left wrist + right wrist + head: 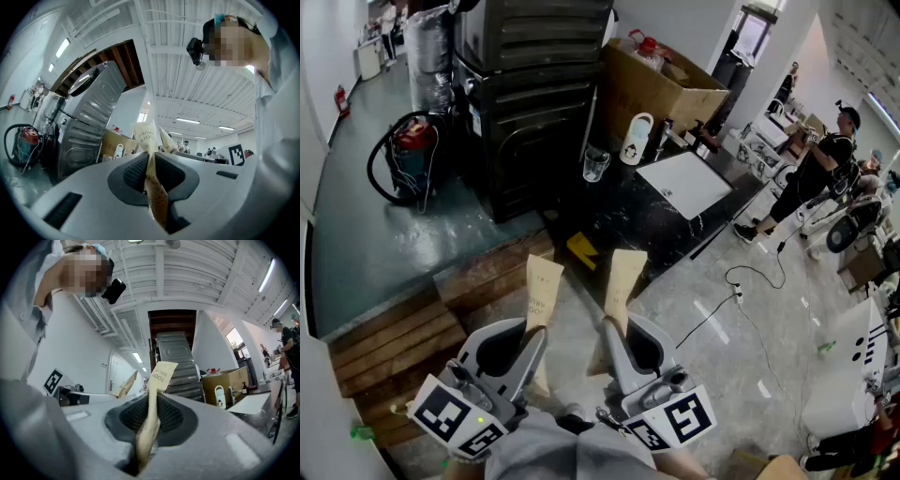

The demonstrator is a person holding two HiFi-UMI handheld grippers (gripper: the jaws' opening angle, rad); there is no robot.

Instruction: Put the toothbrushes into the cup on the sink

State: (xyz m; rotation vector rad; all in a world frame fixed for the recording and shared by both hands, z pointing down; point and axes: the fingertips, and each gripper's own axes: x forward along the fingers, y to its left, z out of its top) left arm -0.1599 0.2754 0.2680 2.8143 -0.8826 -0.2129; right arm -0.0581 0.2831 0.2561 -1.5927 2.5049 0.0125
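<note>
**A:** 2 toothbrushes, then. Where are they?

**B:** Each is a flat tan paper-sleeved toothbrush, and each is in a gripper. Both are held well short of the white rectangular sink basin, on its near side, above the grey floor.

**A:** How do the fingers stand?

**B:** The left gripper has its 2 grey jaws closed onto the left toothbrush, and the ribbed pads pinch the sleeve low down. The printed end stands up past the jaw tips. The right gripper is the same: its jaws are nearly together and clamped on the right toothbrush, which stands upright (its print reads "TOOTH BRUSH" in the right gripper view). The 2 sleeves stand side by side, apart from each other.

**A:** And the cup?

**B:** The clear glass cup stands upright on the black marbled countertop, left of the sink. I cannot see anything inside it. A white handled bottle stands between the cup and the sink, and an open brown cardboard box sits behind the sink.
</note>
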